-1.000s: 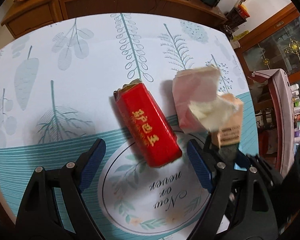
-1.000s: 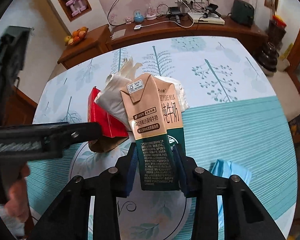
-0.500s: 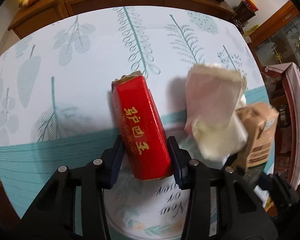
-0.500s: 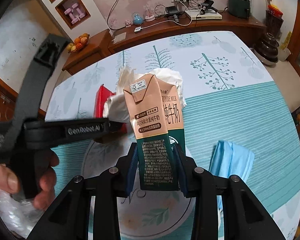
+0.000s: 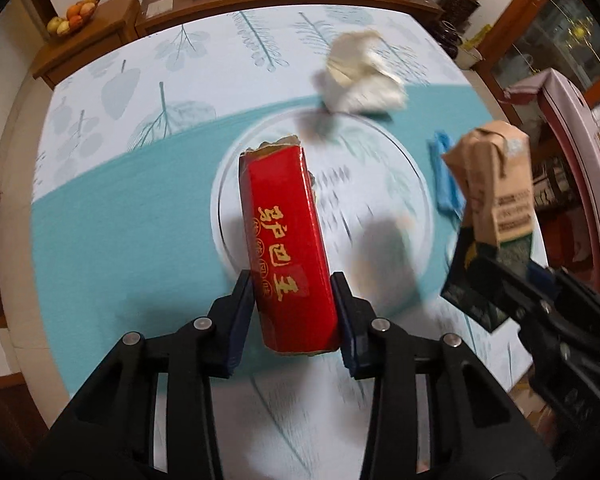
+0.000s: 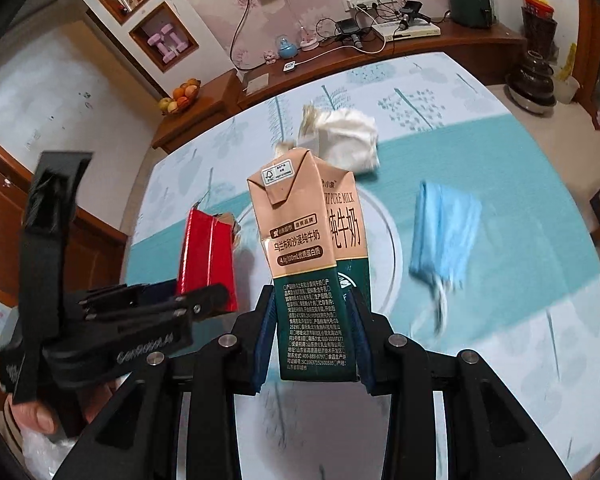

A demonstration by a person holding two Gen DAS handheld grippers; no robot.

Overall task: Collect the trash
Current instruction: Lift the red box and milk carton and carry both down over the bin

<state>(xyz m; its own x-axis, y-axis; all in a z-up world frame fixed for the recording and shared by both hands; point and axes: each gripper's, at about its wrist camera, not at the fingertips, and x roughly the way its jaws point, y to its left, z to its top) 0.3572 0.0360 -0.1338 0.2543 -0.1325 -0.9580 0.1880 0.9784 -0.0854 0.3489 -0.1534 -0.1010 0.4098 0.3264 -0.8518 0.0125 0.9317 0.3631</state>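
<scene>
A red box (image 5: 284, 232) with gold lettering hangs above the table between the pads of my left gripper (image 5: 291, 284), whose jaws are closing on its sides. In the right wrist view the same red box (image 6: 208, 256) shows at the left, held by that left gripper (image 6: 172, 300). My right gripper (image 6: 311, 300) is shut on a tan and green milk carton (image 6: 300, 240), held upright off the table; the carton (image 5: 496, 184) also appears at the right of the left wrist view. A crumpled white paper (image 6: 348, 140) and a blue face mask (image 6: 444, 236) lie on the tablecloth.
The round table (image 5: 120, 208) wears a teal and white leaf-print cloth. Behind it runs a wooden sideboard (image 6: 380, 60) with cables, chargers and a fruit bowl (image 6: 182, 94). A glass cabinet (image 5: 560, 40) stands at the right. A hand (image 6: 32, 412) holds the left tool.
The left jaws came in around the red box and lifted it off the cloth. Both grippers rose and drew back, leaving the crumpled paper and mask behind.
</scene>
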